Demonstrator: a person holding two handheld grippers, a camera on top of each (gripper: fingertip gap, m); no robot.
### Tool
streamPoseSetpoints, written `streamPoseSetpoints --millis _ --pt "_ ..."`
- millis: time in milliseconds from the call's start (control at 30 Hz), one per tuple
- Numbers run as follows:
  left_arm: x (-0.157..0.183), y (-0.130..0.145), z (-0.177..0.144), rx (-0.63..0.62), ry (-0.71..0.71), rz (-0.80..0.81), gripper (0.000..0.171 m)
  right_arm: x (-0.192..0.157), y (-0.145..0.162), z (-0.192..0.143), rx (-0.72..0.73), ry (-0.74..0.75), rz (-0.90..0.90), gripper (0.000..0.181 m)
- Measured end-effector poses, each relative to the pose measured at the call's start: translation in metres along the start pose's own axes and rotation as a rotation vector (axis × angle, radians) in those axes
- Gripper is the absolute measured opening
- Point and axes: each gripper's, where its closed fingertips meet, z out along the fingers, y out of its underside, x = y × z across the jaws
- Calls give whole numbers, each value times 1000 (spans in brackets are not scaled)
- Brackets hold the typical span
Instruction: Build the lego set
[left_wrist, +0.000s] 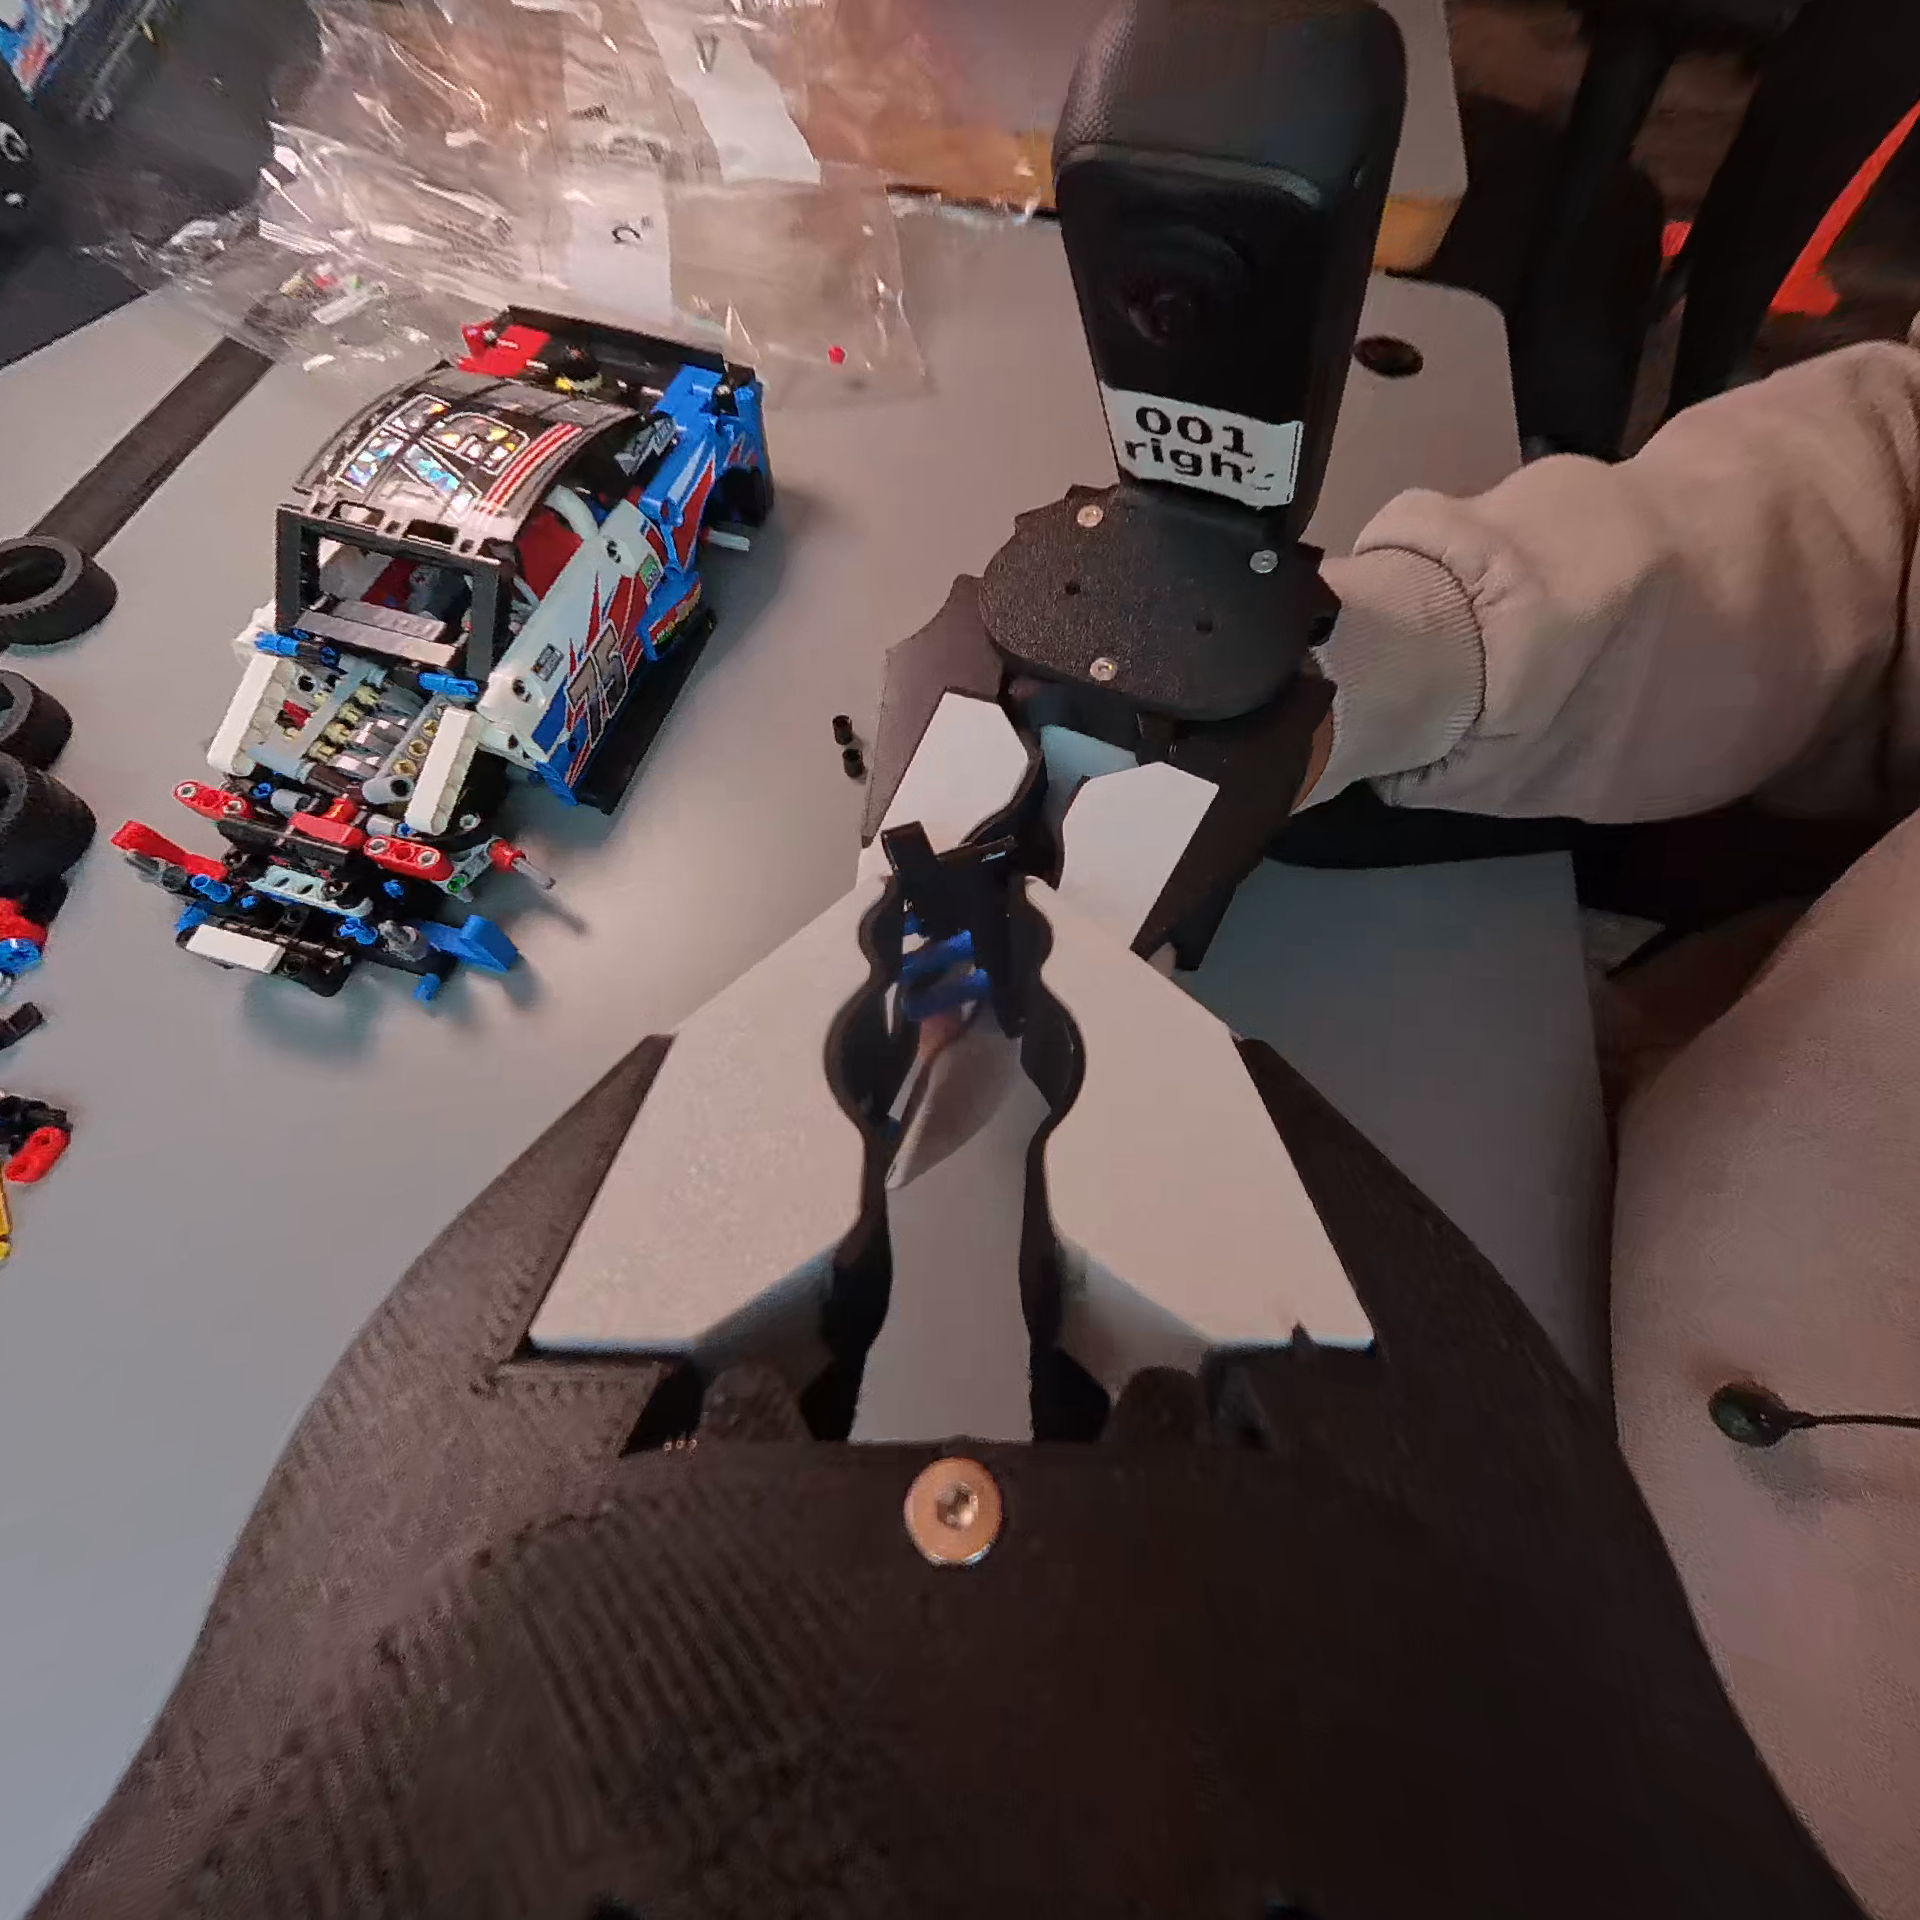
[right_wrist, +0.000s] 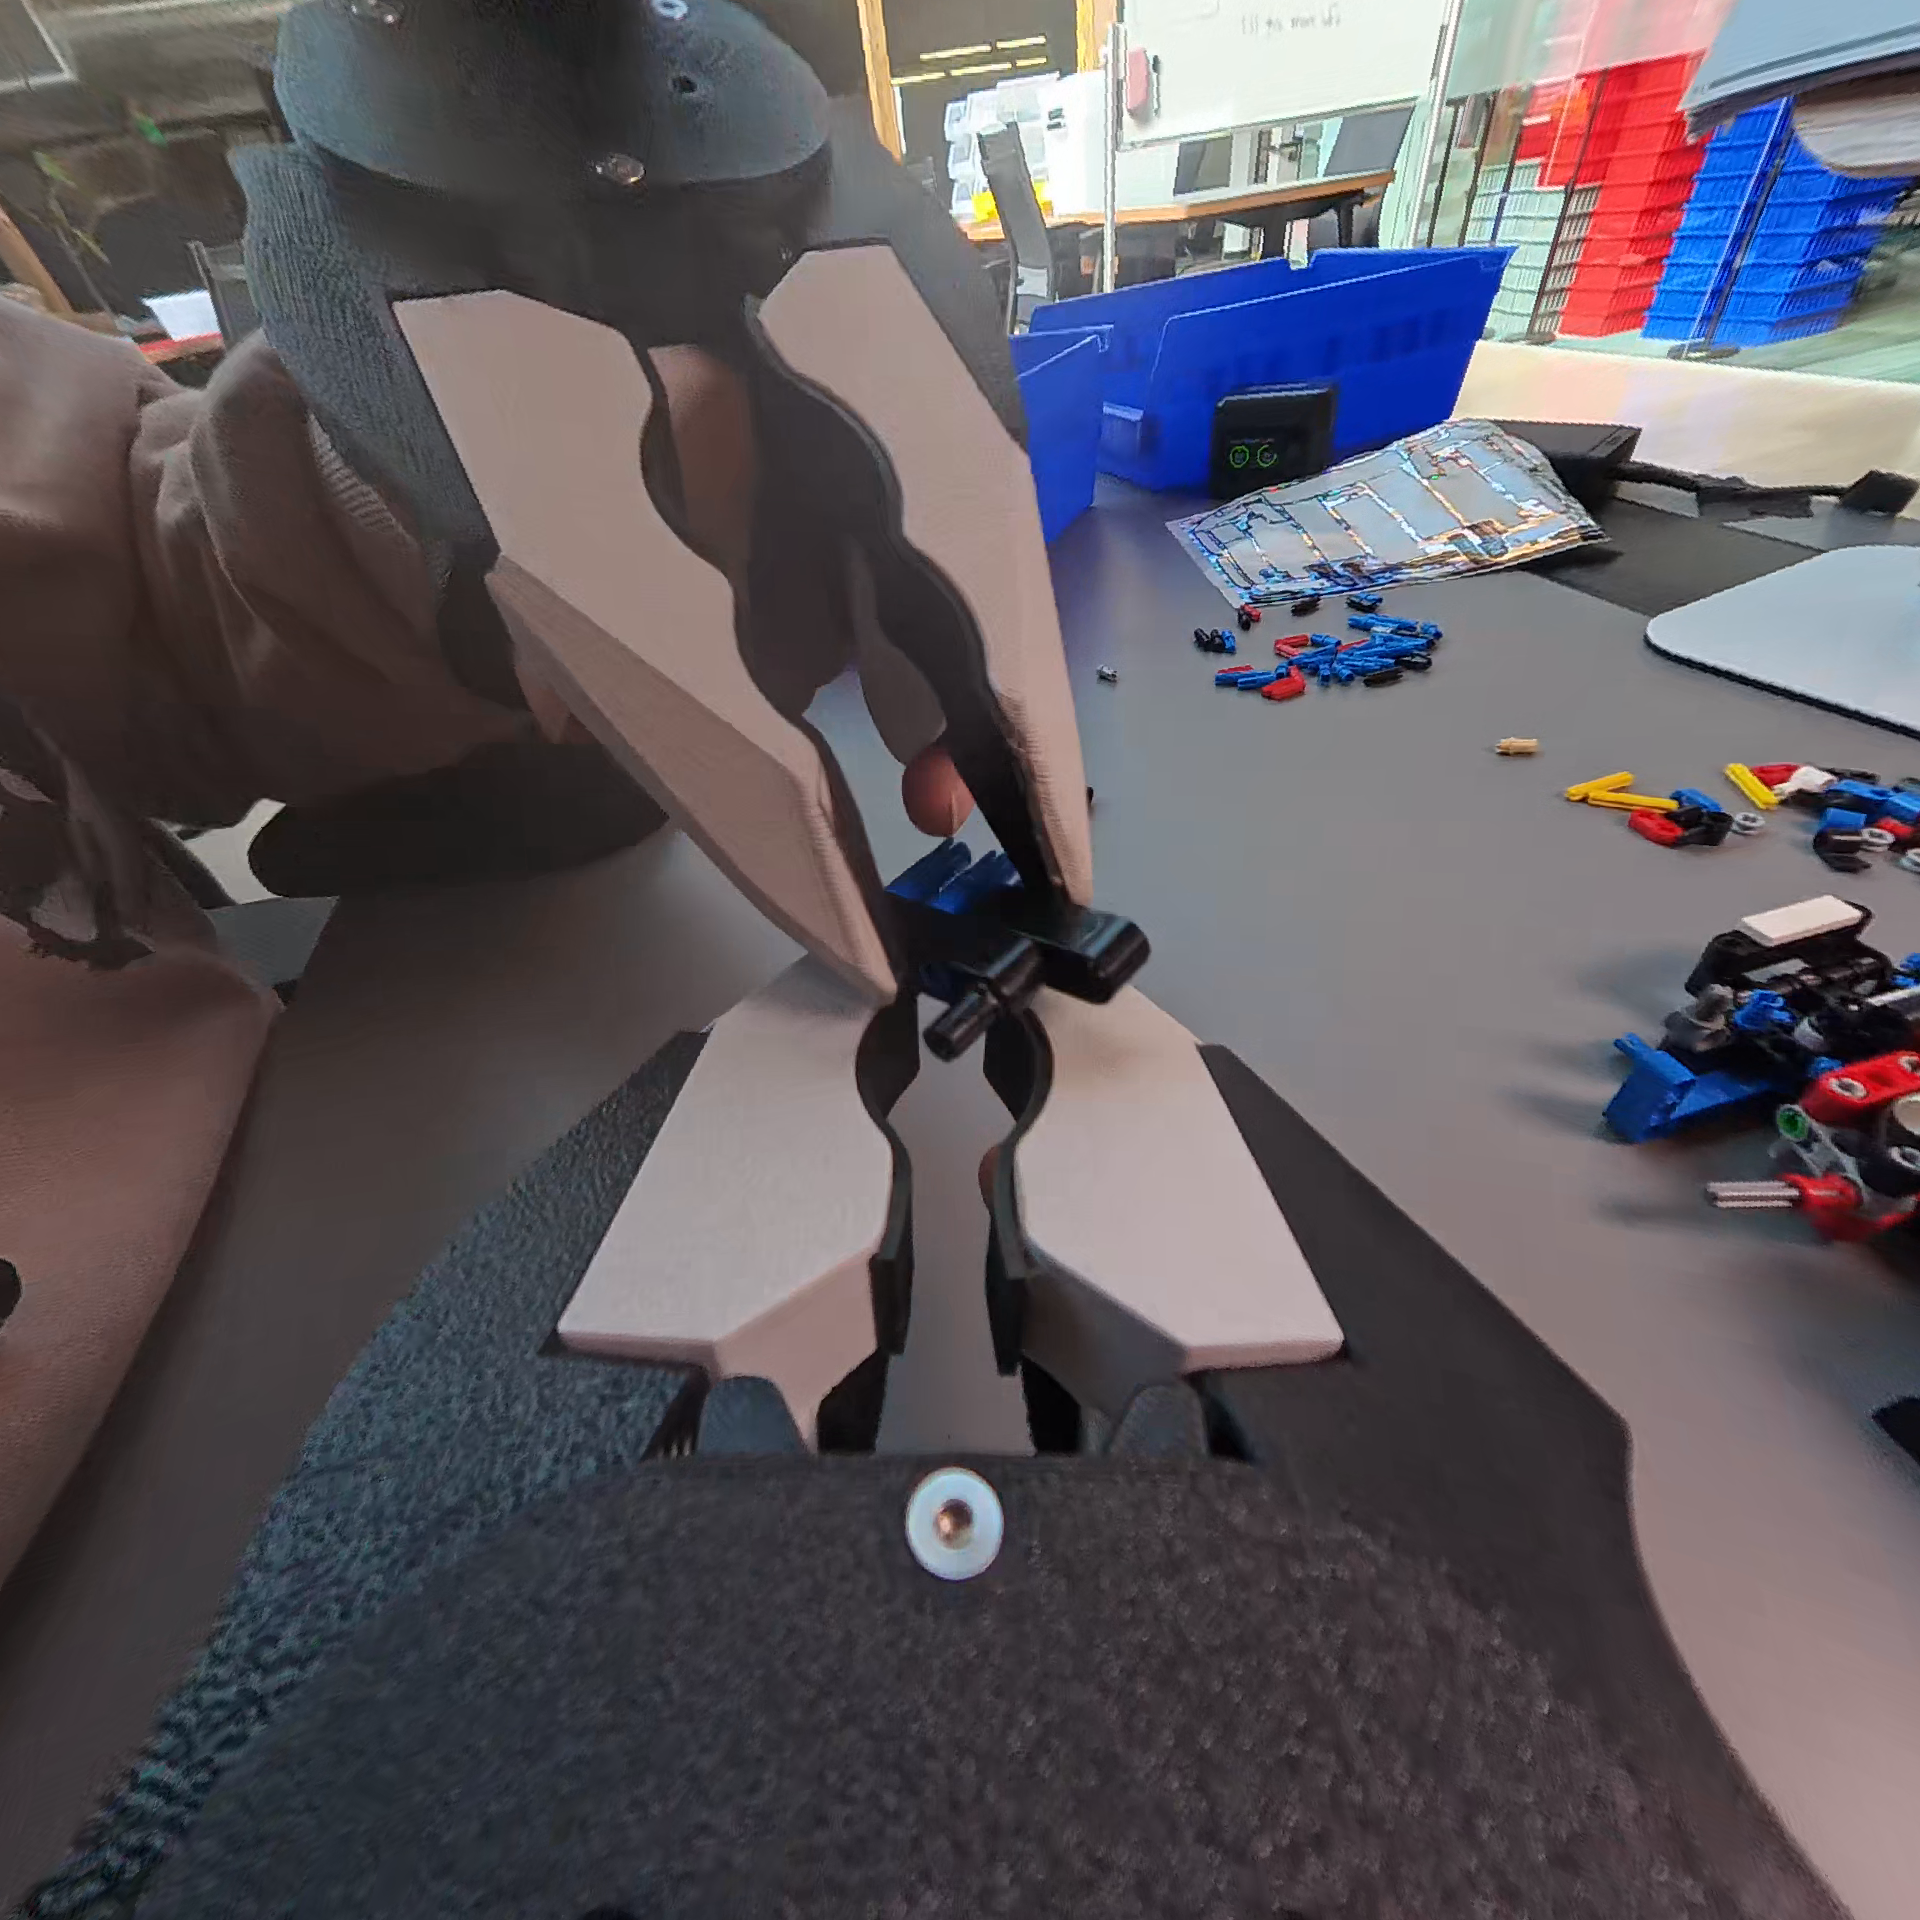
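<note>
We see both grippers meeting above the grey table (left_wrist: 312, 1195) on one small black-and-blue Lego sub-assembly (right_wrist: 1013, 951) — the left gripper (left_wrist: 951, 935) clamps it, and the right gripper (right_wrist: 956, 1023) pinches its black pin end. The blue-white-red Lego race car (left_wrist: 488, 665) sits well apart.

Bare worktop (left_wrist: 727, 935) is left between the model car (left_wrist: 488, 644) and the two tools; tyres (left_wrist: 42, 592) crowd the left edge.

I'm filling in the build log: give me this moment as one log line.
left tool: shut on black-and-blue subassembly | right tool: shut on same piece | held above table | car: untouched
</note>
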Motion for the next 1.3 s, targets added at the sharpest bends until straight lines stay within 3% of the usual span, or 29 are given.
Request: streamPoseSetpoints --millis 133,300,367,467,567,700,833,933,1033,1133,1300 --pt "4 2 4 -75 39 -23 24 -2 1 -2 -6 5 -38 2" --pt "1 -5 -5 -50 158 -165 38 -10 0 -3 -6 -41 -53 2" --pt "-3 -1 -8 -65 246 -234 45 -16 -4 -3 13 -68 -57 2" --pt "-3 -6 -19 -37 443 -340 44 -22 -8 -2 44 -92 -76 3" --pt "3 -6 -29 -37 724 -545 21 -23 -11 -1 69 -92 -103 3" --pt "-38 0 -25 31 477 -454 3 -24 1 -3 -19 -107 -157 3" --pt "-70 63 -23 -247 204 -227 30 -10 3 -13 -50 -66 -149 3" --pt "-66 100 -32 -368 161 -126 37 -4 2 -16 -45 -50 -131 3" --pt "-55 124 -44 -442 119 -122 36 -2 4 -16 -57 -40 -137 3" --pt "-38 139 -51 -466 68 -88 34 -2 4 -15 -49 -36 -135 3" --pt "-40 150 -39 -471 -72 -17 27 -5 2 -12 -31 -49 -119 3"
